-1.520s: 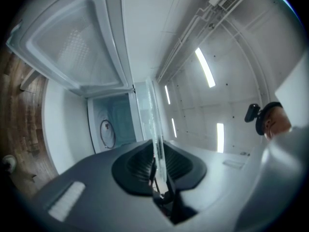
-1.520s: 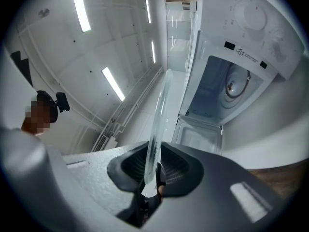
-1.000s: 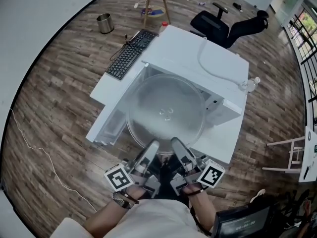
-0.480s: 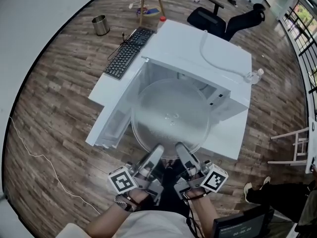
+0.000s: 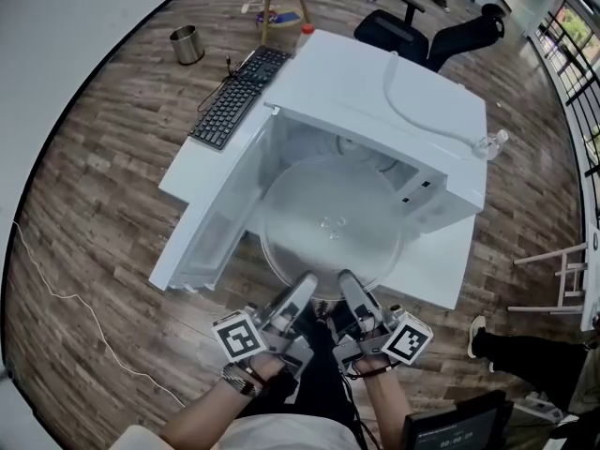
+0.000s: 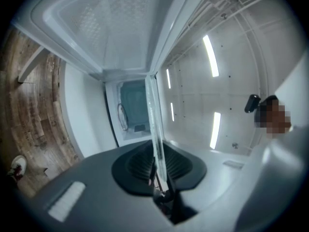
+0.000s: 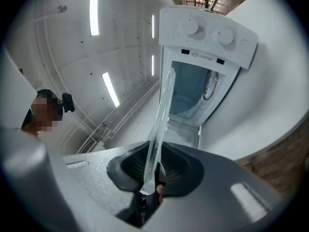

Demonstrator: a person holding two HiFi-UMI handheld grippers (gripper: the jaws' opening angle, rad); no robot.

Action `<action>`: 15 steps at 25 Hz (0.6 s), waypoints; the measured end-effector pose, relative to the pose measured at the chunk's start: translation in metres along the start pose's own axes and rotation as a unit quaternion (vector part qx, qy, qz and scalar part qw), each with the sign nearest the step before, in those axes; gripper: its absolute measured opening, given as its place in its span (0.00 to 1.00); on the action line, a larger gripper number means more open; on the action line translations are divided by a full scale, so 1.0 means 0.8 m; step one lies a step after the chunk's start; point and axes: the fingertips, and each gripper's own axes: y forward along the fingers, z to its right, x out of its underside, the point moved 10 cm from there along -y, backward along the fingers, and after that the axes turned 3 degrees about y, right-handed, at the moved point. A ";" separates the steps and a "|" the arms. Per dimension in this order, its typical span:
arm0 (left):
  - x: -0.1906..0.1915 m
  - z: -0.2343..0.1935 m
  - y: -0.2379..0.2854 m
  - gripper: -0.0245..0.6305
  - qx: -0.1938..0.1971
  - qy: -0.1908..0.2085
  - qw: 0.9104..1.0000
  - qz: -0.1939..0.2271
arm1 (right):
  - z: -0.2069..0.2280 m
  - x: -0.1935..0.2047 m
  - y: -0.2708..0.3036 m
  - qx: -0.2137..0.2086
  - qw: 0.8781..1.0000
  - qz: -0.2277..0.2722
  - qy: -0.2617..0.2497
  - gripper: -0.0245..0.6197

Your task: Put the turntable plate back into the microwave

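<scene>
The round glass turntable plate [image 5: 330,228] hangs flat in front of the open white microwave [image 5: 375,82], its far part over the cavity mouth. My left gripper [image 5: 302,291] and right gripper [image 5: 347,289] each pinch its near rim, side by side. In the left gripper view the plate [image 6: 153,124] is a thin edge-on glass strip running into my left gripper [image 6: 161,178], toward the cavity [image 6: 133,110]. In the right gripper view my right gripper [image 7: 152,175] clamps the same rim [image 7: 161,120] in front of the cavity [image 7: 190,95], below the knob panel [image 7: 207,33].
The microwave door [image 5: 220,214] is swung open to the left. The microwave stands on a white table [image 5: 441,270], with a keyboard [image 5: 230,97] behind it. A white hose [image 5: 422,111] and a bottle [image 5: 492,143] lie on top. A bin [image 5: 186,43] and an office chair [image 5: 412,31] stand beyond.
Both grippers have come down a little with the plate still pinched between them. The plate now sits lower in front of the microwave opening.
</scene>
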 end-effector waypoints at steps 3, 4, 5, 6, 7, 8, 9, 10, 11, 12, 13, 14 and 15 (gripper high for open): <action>-0.005 -0.016 0.010 0.13 -0.004 0.014 1.000 -0.013 | 0.014 -0.006 0.004 0.003 1.000 0.004 -0.001 0.13; -0.006 -0.021 0.015 0.13 -0.004 0.017 1.000 -0.015 | 0.019 -0.008 0.005 0.004 1.000 0.004 -0.001 0.14; -0.007 -0.025 0.019 0.13 -0.005 0.022 1.000 -0.017 | 0.024 -0.011 0.007 0.005 1.000 0.004 0.000 0.13; -0.009 -0.029 0.022 0.13 -0.009 0.030 0.999 -0.019 | 0.029 -0.014 0.009 0.005 1.000 0.005 0.002 0.13; -0.011 -0.034 0.025 0.13 -0.013 0.036 0.999 -0.020 | 0.033 -0.016 0.010 0.005 1.000 0.006 0.003 0.13; -0.011 -0.038 0.028 0.13 -0.015 0.038 0.999 -0.021 | 0.038 -0.018 0.011 0.007 1.000 0.007 0.003 0.13; -0.011 -0.042 0.031 0.13 -0.015 0.037 0.999 -0.020 | 0.043 -0.021 0.011 0.009 1.000 0.007 0.004 0.13; -0.010 -0.046 0.035 0.13 -0.015 0.035 0.999 -0.019 | 0.047 -0.023 0.011 0.011 1.000 0.006 0.003 0.13; -0.009 -0.051 0.037 0.13 -0.016 0.033 0.999 -0.018 | 0.051 -0.025 0.013 0.012 1.000 0.005 0.003 0.13; -0.010 -0.055 0.039 0.14 -0.017 0.031 0.999 -0.018 | 0.055 -0.027 0.014 0.011 1.000 0.004 0.002 0.13; -0.011 -0.059 0.040 0.14 -0.019 0.030 0.999 -0.017 | 0.059 -0.028 0.016 0.011 1.000 0.003 0.002 0.13; -0.012 -0.062 0.041 0.14 -0.020 0.030 0.999 -0.016 | 0.064 -0.029 0.017 0.013 1.000 0.002 0.002 0.13; -0.013 -0.065 0.043 0.14 -0.021 0.030 0.999 -0.015 | 0.068 -0.030 0.018 0.018 1.000 0.000 0.003 0.13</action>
